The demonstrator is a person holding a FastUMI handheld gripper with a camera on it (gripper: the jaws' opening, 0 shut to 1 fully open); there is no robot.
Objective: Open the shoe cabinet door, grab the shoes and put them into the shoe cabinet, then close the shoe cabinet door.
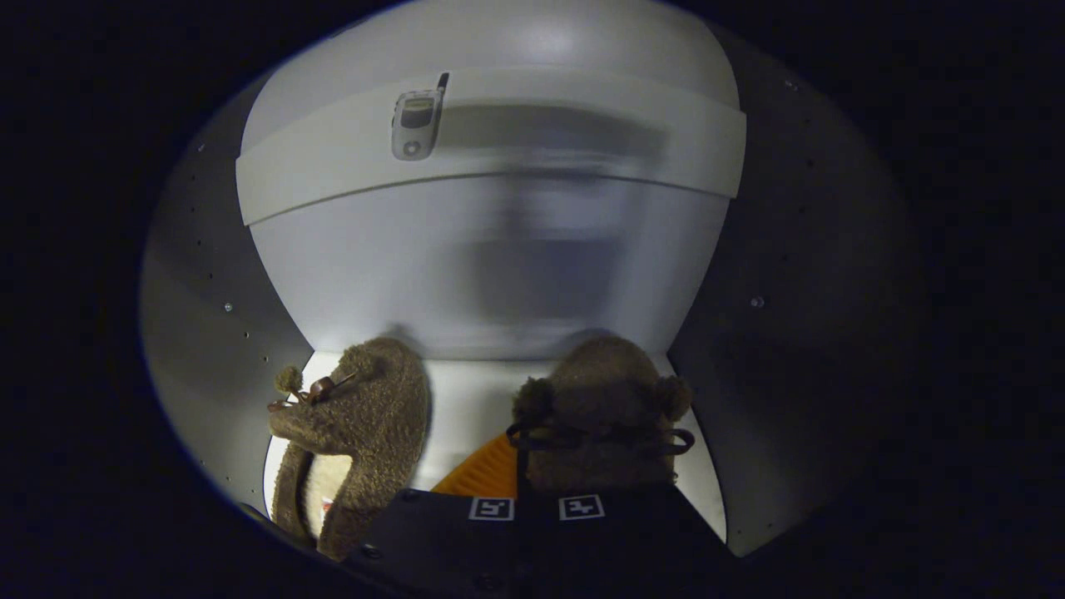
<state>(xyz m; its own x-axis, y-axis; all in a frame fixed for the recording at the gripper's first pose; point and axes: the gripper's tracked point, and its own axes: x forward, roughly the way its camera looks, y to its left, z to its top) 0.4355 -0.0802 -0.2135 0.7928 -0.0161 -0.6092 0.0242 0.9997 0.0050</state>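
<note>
I am looking into the white shoe cabinet (466,274), and its floor (470,408) lies just ahead of me. Two brown fuzzy slippers are inside. The left slipper (366,416) rests on the cabinet floor to the left of my fingers, leaning on its side with its pale lining showing. The right slipper (603,399), with pompoms and a dark cord bow, sits straight ahead of my gripper (537,499). My fingers stand close together and are shut on its heel end. An orange ribbed surface (482,474) shows beside the fingers.
A white shelf (582,125) crosses the cabinet above the slippers, with a small silver flip phone (416,121) on it. Grey side walls (208,291) with rows of peg holes close in on both sides. The back wall is blurred.
</note>
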